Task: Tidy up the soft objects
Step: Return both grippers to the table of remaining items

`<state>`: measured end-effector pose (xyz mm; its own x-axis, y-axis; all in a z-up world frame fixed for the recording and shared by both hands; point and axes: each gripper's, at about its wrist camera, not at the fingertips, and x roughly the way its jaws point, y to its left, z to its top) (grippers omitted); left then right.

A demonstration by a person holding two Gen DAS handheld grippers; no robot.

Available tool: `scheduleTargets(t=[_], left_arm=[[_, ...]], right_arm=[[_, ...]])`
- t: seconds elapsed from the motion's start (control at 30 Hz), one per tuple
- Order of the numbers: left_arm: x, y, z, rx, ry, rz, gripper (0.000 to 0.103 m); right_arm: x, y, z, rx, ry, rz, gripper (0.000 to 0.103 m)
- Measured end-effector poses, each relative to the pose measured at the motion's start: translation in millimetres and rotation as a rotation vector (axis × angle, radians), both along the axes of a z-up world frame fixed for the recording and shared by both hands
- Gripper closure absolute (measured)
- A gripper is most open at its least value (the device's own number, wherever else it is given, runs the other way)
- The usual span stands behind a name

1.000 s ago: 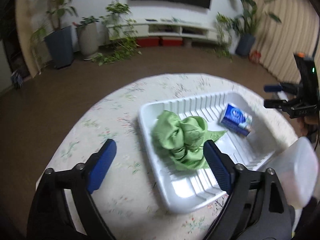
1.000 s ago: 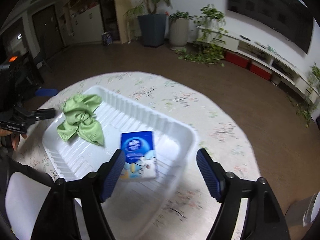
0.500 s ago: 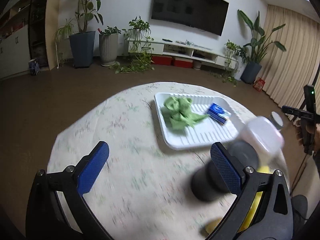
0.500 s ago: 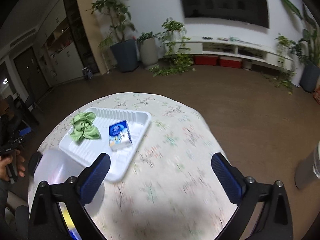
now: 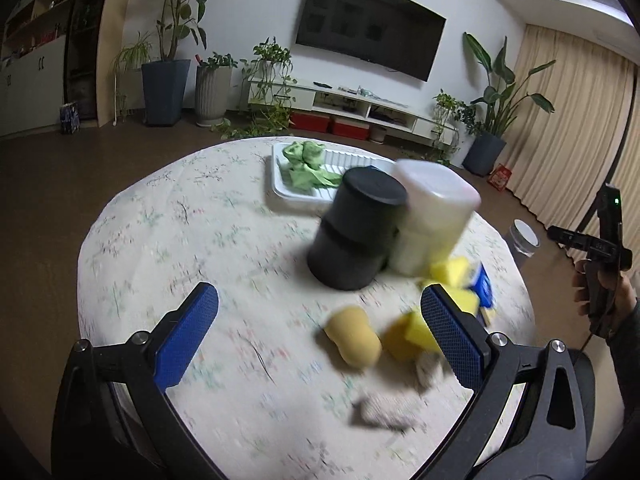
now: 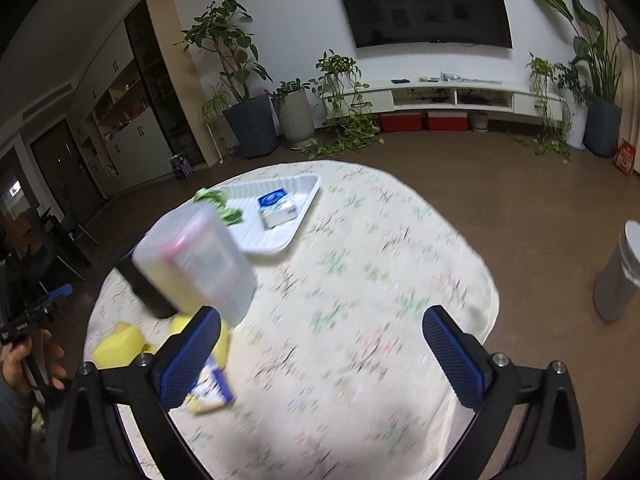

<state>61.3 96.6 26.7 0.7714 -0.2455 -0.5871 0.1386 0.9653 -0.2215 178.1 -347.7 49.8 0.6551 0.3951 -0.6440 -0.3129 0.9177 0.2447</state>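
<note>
Both sets of jaws stand wide with nothing between them: my left gripper (image 5: 318, 334) hangs over the flowered tablecloth (image 5: 192, 240), my right gripper (image 6: 320, 354) likewise over bare cloth, and both have just been opening in the last moment. Just past my left gripper's right finger I see a tan sponge (image 5: 352, 342) lying on the cloth, a yellow sponge (image 5: 408, 334) touching that finger's edge in the picture, and a grey scrap (image 5: 386, 410) nearer the table's rim, too blurred for me to say whether it is cloth or a scourer. Beyond them lie more yellow pieces (image 5: 450, 272) and a blue packet (image 5: 484, 288), close to a black canister (image 5: 356, 230) and a cloudy plastic container (image 5: 434, 216) that stand side by side and touch. Farther back sits the white tray (image 5: 280, 188), holding a green cloth (image 5: 306, 166) at its left end. From the right wrist I see the same tray (image 6: 308, 196) with a blue-and-white tissue pack (image 6: 276, 208) lying flat in it, well apart from the loose sponges (image 6: 118, 346). At the right edge of the left view a hand (image 5: 600, 292) holds the other gripper's handle beside the table. A grey bin (image 6: 618, 272) stands on the floor off the table's right side.
</note>
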Motion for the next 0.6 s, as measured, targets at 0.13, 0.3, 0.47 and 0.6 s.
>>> scheduleTargets(t=[0.13, 0.3, 0.47, 0.6], left_arm=[[-24, -15, -11, 0.017, 0.015, -0.025, 0.000], [-45, -45, -32, 0.008, 0.079, -0.083, 0.000], [-44, -70, -51, 0.066, 0.168, -0.138, 0.000], [-39, -77, -62, 0.079, 0.230, -0.136, 0.000]], right_arm=[[-27, 8, -3, 0.019, 0.010, -0.007, 0.000], [-60, 31, -15, 0.019, 0.029, -0.005, 0.000], [-90, 67, -33, -0.031, 0.051, 0.020, 0.000], [-104, 92, -38, -0.057, 0.036, 0.031, 0.000]])
